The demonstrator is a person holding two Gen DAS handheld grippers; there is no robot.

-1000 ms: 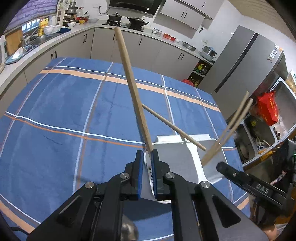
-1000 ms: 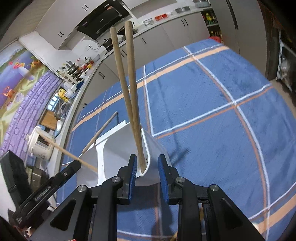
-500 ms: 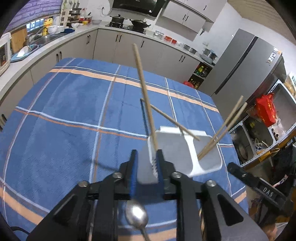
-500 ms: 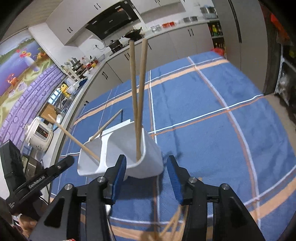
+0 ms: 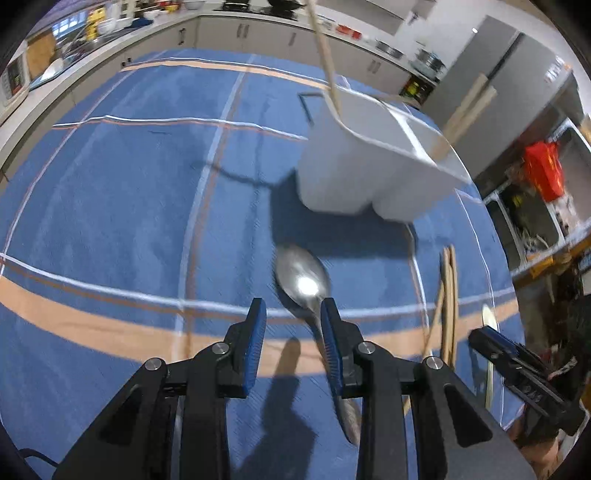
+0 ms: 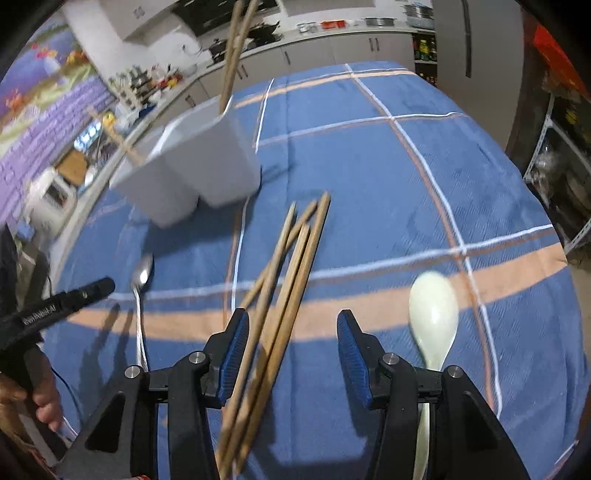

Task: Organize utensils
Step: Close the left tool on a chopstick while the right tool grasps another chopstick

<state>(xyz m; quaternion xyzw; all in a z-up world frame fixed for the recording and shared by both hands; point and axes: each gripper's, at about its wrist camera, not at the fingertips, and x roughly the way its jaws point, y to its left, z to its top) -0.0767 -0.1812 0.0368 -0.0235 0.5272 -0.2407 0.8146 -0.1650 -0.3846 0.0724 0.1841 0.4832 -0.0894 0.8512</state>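
A white two-part utensil holder (image 5: pixel 369 162) stands on the blue tablecloth and holds wooden chopsticks (image 5: pixel 325 48); it also shows in the right wrist view (image 6: pixel 188 170). My left gripper (image 5: pixel 293 314) is open above a metal spoon (image 5: pixel 301 280) whose handle runs under the right finger. My right gripper (image 6: pixel 291 325) is open over several loose chopsticks (image 6: pixel 288 266) lying on the cloth. A pale green spoon (image 6: pixel 434 314) lies to its right. The metal spoon (image 6: pixel 142 273) also shows at its left.
The loose chopsticks (image 5: pixel 448 295) lie right of the metal spoon. The right gripper's body (image 5: pixel 517 373) shows at lower right. Kitchen counters and cabinets (image 5: pixel 229 26) run behind the table; a grey fridge (image 5: pixel 491 62) and shelves stand to the right.
Both grippers released the chopsticks into the holder, opened and pulled back and down toward the utensils on the near cloth. The holder now stands farther away.
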